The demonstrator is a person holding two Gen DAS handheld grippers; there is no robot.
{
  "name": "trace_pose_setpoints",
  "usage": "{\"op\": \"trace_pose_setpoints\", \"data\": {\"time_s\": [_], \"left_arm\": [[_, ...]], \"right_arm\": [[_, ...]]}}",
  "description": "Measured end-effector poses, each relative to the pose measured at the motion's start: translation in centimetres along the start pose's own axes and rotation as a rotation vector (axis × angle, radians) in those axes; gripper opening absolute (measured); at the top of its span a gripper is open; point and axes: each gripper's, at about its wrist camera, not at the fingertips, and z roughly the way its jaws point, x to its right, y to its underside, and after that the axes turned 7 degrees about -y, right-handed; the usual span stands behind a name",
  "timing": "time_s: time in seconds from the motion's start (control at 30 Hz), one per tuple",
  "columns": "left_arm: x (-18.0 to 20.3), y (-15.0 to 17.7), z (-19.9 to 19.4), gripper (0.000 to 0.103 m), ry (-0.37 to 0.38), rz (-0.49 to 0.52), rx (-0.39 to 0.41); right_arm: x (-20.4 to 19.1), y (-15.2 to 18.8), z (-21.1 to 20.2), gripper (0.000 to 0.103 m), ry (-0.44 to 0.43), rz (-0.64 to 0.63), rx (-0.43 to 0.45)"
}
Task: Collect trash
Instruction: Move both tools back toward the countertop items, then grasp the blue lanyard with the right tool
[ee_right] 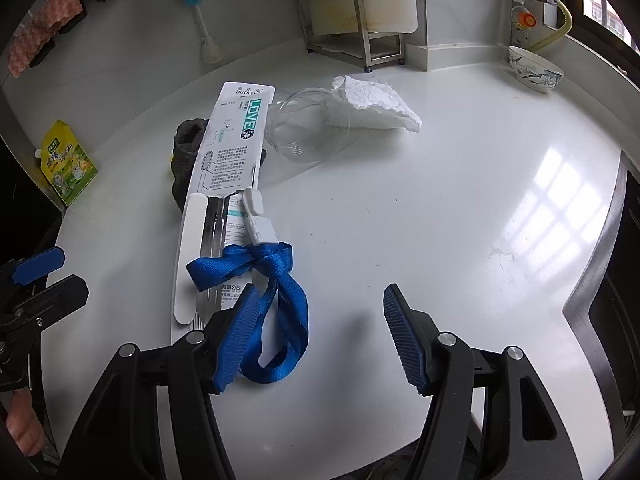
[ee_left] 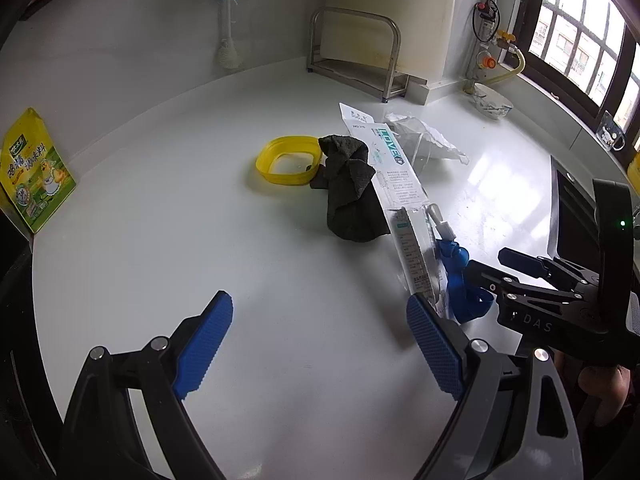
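On the white counter lie a toothbrush package (ee_right: 224, 168) (ee_left: 396, 168), a blue strap with a white clip (ee_right: 276, 292) (ee_left: 460, 280), a clear plastic cup (ee_right: 308, 128) (ee_left: 420, 148) on its side, a crumpled white paper (ee_right: 376, 104) (ee_left: 432, 136), a dark grey cloth (ee_left: 352, 192) (ee_right: 188, 148) and a yellow plastic ring lid (ee_left: 288, 160). My left gripper (ee_left: 320, 344) is open and empty above bare counter, left of the package. My right gripper (ee_right: 324, 340) is open, its left finger (ee_right: 240, 340) over the blue strap.
A yellow-green seasoning pouch (ee_left: 32, 172) (ee_right: 68, 164) stands at the far left. A metal rack (ee_left: 356, 52) and a brush (ee_left: 228, 20) are against the back wall. A patterned bowl (ee_right: 536, 68) sits near the window. A stove edge (ee_right: 600, 264) is at the right.
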Motion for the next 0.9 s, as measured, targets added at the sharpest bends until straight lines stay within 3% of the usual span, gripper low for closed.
{"op": "trace_pose_setpoints", "data": {"time_s": [0.43, 0.5, 0.67, 0.9], "left_arm": [[0.2, -1.1, 1.5, 0.087, 0.021, 0.007, -0.018], [0.3, -1.2, 1.6, 0.087, 0.023, 0.007, -0.02], [0.5, -1.1, 1.6, 0.087, 0.028, 0.009, -0.024], [1.5, -1.3, 1.8, 0.087, 0.047, 0.011, -0.025]], "right_arm": [[-0.6, -1.3, 2.5, 0.061, 0.012, -0.08, -0.01], [-0.8, -1.4, 2.6, 0.057, 0.006, -0.09, -0.008], [-1.4, -1.7, 2.9, 0.02, -0.011, -0.114, -0.012], [0.0, -1.4, 1.3, 0.012, -0.025, -0.026, 0.037]]}}
